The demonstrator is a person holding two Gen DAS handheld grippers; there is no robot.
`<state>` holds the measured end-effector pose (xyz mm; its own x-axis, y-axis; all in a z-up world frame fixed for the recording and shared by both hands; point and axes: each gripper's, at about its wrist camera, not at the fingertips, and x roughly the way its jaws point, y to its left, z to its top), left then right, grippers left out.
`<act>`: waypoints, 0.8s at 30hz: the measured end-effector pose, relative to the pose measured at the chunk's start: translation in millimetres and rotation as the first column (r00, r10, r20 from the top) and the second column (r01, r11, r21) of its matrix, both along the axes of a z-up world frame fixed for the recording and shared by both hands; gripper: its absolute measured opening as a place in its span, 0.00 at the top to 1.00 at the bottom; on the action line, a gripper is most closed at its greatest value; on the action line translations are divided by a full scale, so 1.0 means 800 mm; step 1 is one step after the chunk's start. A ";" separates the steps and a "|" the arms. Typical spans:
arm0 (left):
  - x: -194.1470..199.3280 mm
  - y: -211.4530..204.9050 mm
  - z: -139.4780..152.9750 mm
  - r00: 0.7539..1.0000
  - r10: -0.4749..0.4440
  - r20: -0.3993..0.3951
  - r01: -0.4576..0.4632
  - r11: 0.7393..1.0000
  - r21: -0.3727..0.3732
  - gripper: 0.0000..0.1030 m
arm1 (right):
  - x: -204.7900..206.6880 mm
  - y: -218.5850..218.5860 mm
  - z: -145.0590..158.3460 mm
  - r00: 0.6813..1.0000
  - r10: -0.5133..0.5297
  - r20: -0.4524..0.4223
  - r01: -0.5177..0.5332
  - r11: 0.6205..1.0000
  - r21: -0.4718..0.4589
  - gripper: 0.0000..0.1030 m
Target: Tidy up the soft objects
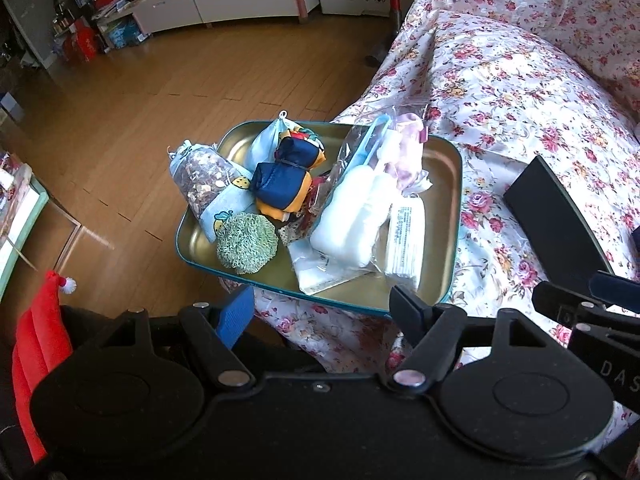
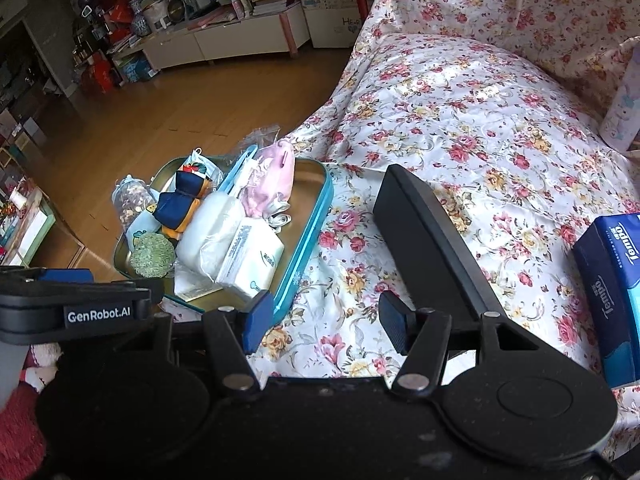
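Both grippers, left gripper and right gripper, gaping empty; ahead, overhanging tin tray may tip if nudged.

Tray: metal, brushed gold interior, glossy teal rim. Scrubber: rough looped green yarn. Bags: clear glossy plastic. Bedcover: satiny floral cloth. Floor: polished wood. Box: matt black.

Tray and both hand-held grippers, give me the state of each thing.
Tray: lidless, piled with soft items.
Left hand-held gripper: open, empty.
Right hand-held gripper: open, empty.
Black box: closed, on bedspread.
Tissue box: lying on bedspread.
Clear bag: holding white cotton.
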<state>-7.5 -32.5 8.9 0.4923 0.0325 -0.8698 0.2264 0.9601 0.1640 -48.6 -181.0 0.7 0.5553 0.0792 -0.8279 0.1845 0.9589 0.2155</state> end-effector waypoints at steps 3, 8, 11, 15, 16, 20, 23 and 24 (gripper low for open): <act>-0.003 -0.002 -0.001 1.000 -0.004 0.003 0.004 1.000 0.011 0.31 | -0.003 -0.002 -0.001 1.000 0.000 -0.001 0.000 1.000 0.003 0.42; -0.008 -0.004 -0.001 1.000 -0.005 0.006 0.005 1.000 0.009 0.31 | -0.009 -0.004 -0.002 1.000 -0.003 -0.001 0.003 1.000 0.000 0.42; -0.011 -0.006 -0.001 1.000 -0.009 0.008 0.009 1.000 0.013 0.31 | -0.011 -0.005 -0.002 1.000 -0.008 -0.001 0.008 1.000 0.001 0.42; -0.013 -0.007 0.001 1.000 -0.009 0.013 0.008 1.000 0.010 0.31 | -0.014 -0.007 0.000 1.000 -0.008 0.005 0.008 1.000 -0.001 0.42; -0.014 -0.007 0.001 1.000 -0.008 0.014 0.008 1.000 0.009 0.31 | -0.015 -0.008 0.000 1.000 -0.009 0.007 0.009 1.000 -0.001 0.42; -0.016 -0.007 0.000 1.000 -0.014 0.016 0.014 1.000 0.010 0.31 | -0.020 -0.008 0.000 1.000 -0.009 0.006 0.009 1.000 -0.004 0.42; -0.019 -0.007 0.000 1.000 -0.017 0.018 0.017 1.000 0.011 0.31 | -0.023 -0.008 -0.001 1.000 -0.012 0.006 0.012 1.000 -0.002 0.42; -0.019 -0.007 0.000 1.000 -0.016 0.018 0.016 1.000 0.010 0.31 | -0.024 -0.008 -0.002 1.000 -0.012 0.006 0.012 1.000 -0.001 0.42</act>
